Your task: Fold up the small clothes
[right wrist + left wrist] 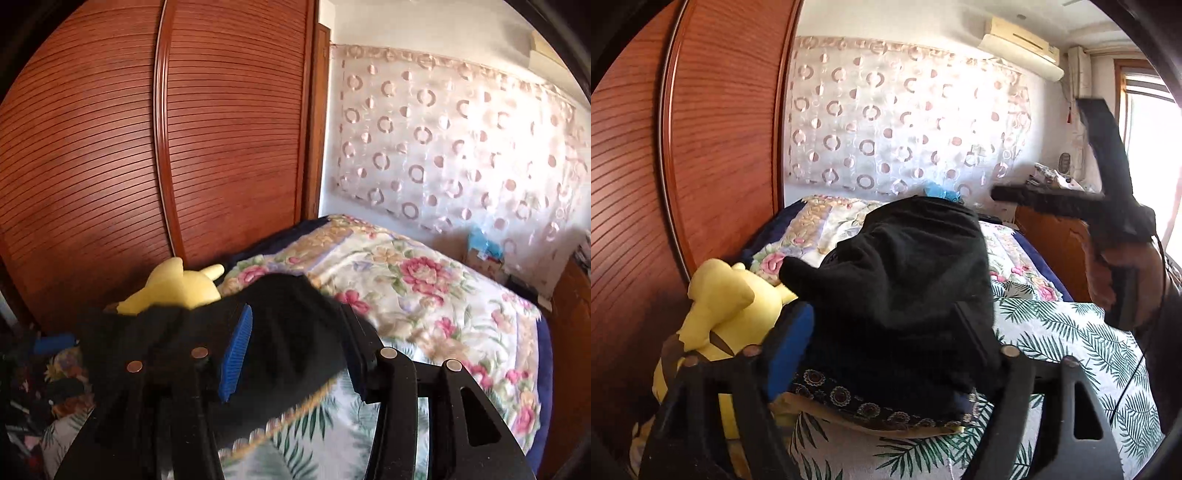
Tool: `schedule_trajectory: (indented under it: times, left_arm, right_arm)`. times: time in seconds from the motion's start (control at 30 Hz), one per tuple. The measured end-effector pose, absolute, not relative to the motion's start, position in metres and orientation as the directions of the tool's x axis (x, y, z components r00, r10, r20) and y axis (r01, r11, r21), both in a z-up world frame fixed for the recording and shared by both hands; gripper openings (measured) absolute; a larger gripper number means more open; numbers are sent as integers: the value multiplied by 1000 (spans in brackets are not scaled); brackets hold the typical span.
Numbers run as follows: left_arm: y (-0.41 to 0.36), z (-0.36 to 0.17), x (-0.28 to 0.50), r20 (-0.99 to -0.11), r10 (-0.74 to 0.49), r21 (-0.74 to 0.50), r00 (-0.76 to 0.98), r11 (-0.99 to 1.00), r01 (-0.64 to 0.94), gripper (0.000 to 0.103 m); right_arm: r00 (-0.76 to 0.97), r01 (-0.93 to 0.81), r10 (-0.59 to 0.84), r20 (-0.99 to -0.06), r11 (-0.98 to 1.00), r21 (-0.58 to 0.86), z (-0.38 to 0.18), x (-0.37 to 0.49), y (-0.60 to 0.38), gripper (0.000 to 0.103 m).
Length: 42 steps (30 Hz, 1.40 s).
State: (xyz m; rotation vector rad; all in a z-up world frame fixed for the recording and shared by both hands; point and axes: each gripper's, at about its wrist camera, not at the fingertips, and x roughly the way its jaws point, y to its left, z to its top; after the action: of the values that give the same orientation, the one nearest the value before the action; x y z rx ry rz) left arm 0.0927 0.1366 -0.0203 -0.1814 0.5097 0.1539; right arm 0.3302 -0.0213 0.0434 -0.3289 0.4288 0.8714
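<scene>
Lying heaped on the bed (1052, 332), the black garment (905, 280) sits between the parted jaws of both the left gripper (886, 332) and the right gripper (295, 347), gripped by neither.

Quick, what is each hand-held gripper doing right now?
Left hand-held gripper: open, black garment lying between its fingers.
Right hand-held gripper: open around the garment.

Counted on bed: 1 black garment (908, 280), 1 yellow plush toy (727, 306), 1 floral quilt (406, 273), 2 grippers, left (886, 354), right (299, 354).
</scene>
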Motion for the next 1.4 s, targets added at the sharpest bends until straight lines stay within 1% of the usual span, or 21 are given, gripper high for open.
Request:
schedule_trajectory:
  times: [0.13,0.37,0.43,0.5,0.53,0.6,0.7,0.77,1.13,1.4]
  left_arm:
    - [118,-15,90,-493,104,-86,864,982,-167,78]
    - [89,-4,79,-470,56,-78,881,991,-105,78]
    - [80,0,75,-466,56,-65,883,993,-98,78]
    - [71,1,72,-461,52,-52,886,995,-85,78]
    - [67,3,70,-459,49,-47,887,996,-79,78]
    - [59,5,64,-450,40,-40,892,997,-65,78]
    - [51,7,60,-443,32,-37,896,998,-53,78]
    - [45,9,58,-444,32,-32,895,998,-52,78]
    - [13,24,50,-428,5,-24,904,1000,-17,78]
    - [-13,41,47,-404,-14,-7,915,1000,12,78]
  right_arm:
    - [583,-772,656,-479,631,-76,43,295,-51,49]
    - [640,-721,634,-434,691,-56,42,228,-102,50]
    - [651,-709,627,-428,703,-48,41,207,-113,55]
    - [667,-694,617,-417,718,-48,42,190,-120,63]
    - [674,-687,613,-413,725,-45,40,181,-126,64]
    - [691,-666,597,-407,745,-39,39,165,-134,73]
    - [720,-632,573,-392,774,-30,38,141,-146,79]
    - [731,-612,554,-397,790,-24,37,130,-149,81]
    - [845,-442,420,-331,897,9,50,57,-188,81]
    - [886,-377,367,-283,926,21,60,16,-188,81]
